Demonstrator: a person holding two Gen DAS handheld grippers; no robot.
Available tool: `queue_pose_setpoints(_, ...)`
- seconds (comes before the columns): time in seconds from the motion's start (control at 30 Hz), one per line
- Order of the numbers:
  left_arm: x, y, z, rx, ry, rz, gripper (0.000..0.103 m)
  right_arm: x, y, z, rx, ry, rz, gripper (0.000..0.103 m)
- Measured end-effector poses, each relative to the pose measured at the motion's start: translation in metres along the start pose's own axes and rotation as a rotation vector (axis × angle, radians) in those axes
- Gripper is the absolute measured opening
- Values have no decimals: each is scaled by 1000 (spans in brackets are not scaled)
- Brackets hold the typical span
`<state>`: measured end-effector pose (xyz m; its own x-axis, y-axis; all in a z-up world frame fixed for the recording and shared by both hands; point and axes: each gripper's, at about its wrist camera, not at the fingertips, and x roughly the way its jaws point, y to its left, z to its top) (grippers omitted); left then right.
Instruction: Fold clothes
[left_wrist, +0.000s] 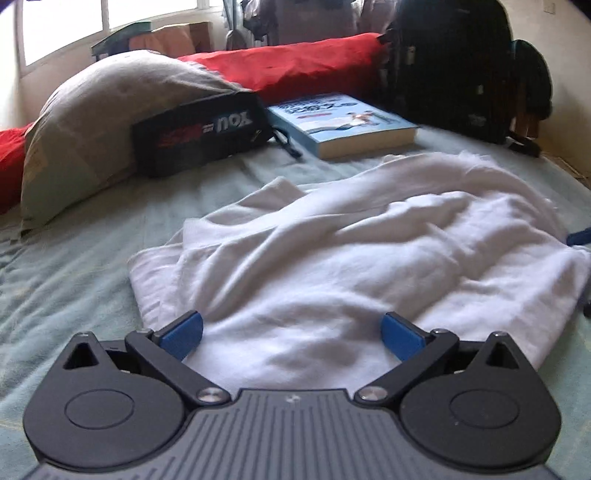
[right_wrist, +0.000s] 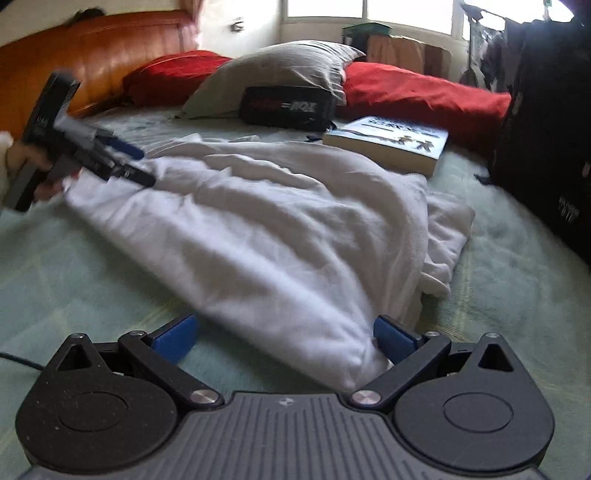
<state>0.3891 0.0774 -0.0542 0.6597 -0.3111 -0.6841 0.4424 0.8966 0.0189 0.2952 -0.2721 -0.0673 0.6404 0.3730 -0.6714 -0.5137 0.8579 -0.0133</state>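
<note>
A crumpled white garment (left_wrist: 354, 251) lies on the pale green bed sheet (left_wrist: 74, 266); it also shows in the right wrist view (right_wrist: 280, 229). My left gripper (left_wrist: 291, 332) is open, its blue fingertips (left_wrist: 184, 332) spread over the garment's near edge. In the right wrist view the left gripper (right_wrist: 136, 162) shows at the garment's far left edge, held by a hand. My right gripper (right_wrist: 284, 336) is open, its jaws either side of a near corner of the garment, the right pad (right_wrist: 391, 338) touching the cloth.
A grey pillow (left_wrist: 92, 122), a black "nox" bag (left_wrist: 199, 133), a blue book (left_wrist: 343, 122) and red pillows (left_wrist: 295, 62) lie at the far side of the bed. A black backpack (left_wrist: 450, 66) stands at the right. An orange headboard (right_wrist: 92, 55) is behind.
</note>
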Motion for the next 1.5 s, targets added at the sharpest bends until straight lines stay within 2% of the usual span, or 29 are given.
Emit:
queue_pose_setpoints(0.07, -6, -3, 6, 17, -38, -47, 102, -5, -5, 12, 18, -16, 6, 103)
queue_pose_setpoints(0.2, 6, -3, 27, -63, -83, -147, 102, -2, -22, 40, 94, -100, 15, 103)
queue_pose_setpoints(0.27, 26, 3, 35, -112, -74, -148, 102, 3, -28, 49, 137, -132, 25, 103)
queue_pose_setpoints(0.37, 60, 24, 37, -208, -41, -104, 102, 13, -31, 50, 165, -137, 35, 103)
queue_pose_setpoints(0.47, 62, 35, 39, -262, -42, -87, 102, 18, -33, 45, 166, -106, 14, 103)
queue_pose_setpoints(0.57, 41, 28, 45, -230, -57, -71, 102, 16, -38, 43, 170, -103, 5, 103)
queue_pose_setpoints(0.67, 22, 15, 45, -155, -66, -137, 102, 18, -39, 52, 160, -132, 21, 103)
queue_pose_setpoints(0.77, 16, 8, 35, -89, -42, -164, 102, 27, -35, 60, 120, -145, 52, 103)
queue_pose_setpoints(0.83, 18, 10, 25, -88, -5, -132, 102, 42, -40, 60, 118, -116, 60, 103)
queue_pose_setpoints(0.9, 20, 19, 11, -102, 31, -87, 102, 57, -51, 55, 143, -68, 23, 102)
queue_pose_setpoints(0.93, 16, 22, 6, -103, 29, -65, 102, 59, -59, 51, 178, -57, 16, 97)
queue_pose_setpoints(1.0, 6, 27, 2, -115, 34, -31, 102, 50, -69, 47, 235, -73, 27, 95)
queue_pose_setpoints(1.07, -11, 25, -1, -104, 10, -35, 102, 32, -67, 50, 258, -93, 13, 95)
queue_pose_setpoints(1.13, -26, 14, -2, -36, -9, -6, 102, 14, -56, 53, 217, -107, -9, 95)
queue_pose_setpoints(1.2, -41, -6, -7, 75, -23, 31, 102, 2, -37, 55, 133, -94, -42, 95)
queue_pose_setpoints(1.37, -71, -66, -40, 479, -46, 110, 102, -15, 18, 36, -205, -6, -208, 97)
queue_pose_setpoints(1.47, -71, -87, -70, 701, -19, 269, 102, -16, 39, 13, -390, 64, -328, 97)
queue_pose_setpoints(1.5, -69, -90, -76, 748, -13, 311, 102, -16, 44, 5, -449, 90, -365, 97)
